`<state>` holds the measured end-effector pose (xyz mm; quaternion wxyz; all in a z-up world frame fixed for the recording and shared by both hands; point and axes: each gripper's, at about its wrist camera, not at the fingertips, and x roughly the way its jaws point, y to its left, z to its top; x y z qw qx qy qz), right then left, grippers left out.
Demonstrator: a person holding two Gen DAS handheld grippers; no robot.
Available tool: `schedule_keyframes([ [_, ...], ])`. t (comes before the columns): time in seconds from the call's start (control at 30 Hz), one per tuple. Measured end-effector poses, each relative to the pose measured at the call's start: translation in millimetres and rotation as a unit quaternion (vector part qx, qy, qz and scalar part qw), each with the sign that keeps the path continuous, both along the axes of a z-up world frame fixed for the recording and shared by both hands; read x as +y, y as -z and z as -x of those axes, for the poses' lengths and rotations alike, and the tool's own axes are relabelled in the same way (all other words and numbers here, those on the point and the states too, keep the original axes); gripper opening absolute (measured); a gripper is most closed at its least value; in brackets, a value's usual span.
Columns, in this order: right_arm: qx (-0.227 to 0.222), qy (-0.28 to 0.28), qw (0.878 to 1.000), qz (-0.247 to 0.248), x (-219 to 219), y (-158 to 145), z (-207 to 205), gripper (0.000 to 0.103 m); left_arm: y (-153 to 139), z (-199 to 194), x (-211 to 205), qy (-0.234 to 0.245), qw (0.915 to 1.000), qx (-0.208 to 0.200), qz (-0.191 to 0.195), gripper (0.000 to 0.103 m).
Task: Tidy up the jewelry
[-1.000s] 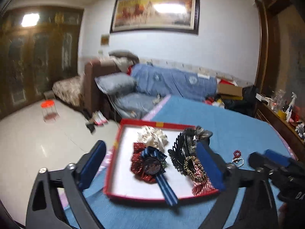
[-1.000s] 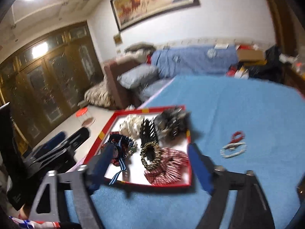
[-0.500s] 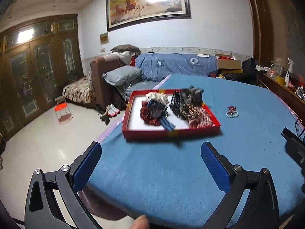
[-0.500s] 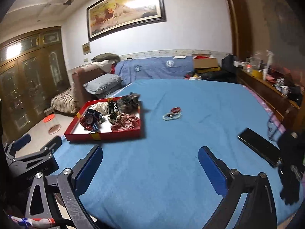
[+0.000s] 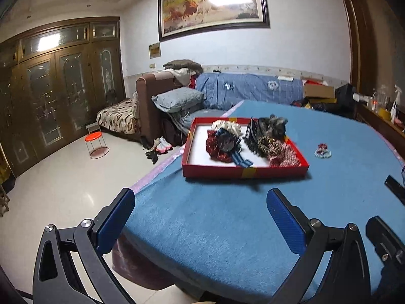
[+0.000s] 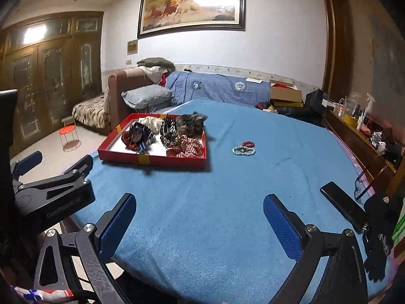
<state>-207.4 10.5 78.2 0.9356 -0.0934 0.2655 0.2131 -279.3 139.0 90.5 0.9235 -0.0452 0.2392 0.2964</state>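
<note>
Phone [image 5: 396,188] cut by right edge; bracelets [image 5: 322,150] too small.

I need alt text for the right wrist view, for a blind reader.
The open right gripper hovers over a blue table. Farther off, a red tray holds hair accessories, with bracelets lying to its right.
</note>
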Motion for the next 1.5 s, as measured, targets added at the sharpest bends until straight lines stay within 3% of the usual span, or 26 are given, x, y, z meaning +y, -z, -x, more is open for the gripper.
schedule_keyframes([
  [0.37,0.013,-0.009,1.000,0.013,10,11,1,0.102,16,-1,13,-0.008,0.9996,0.026,0.006,0.103],
  [1.5,0.024,-0.012,0.999,0.029,20,15,0,0.102,21,-2,15,-0.007,0.9994,0.034,-0.002,0.103],
])
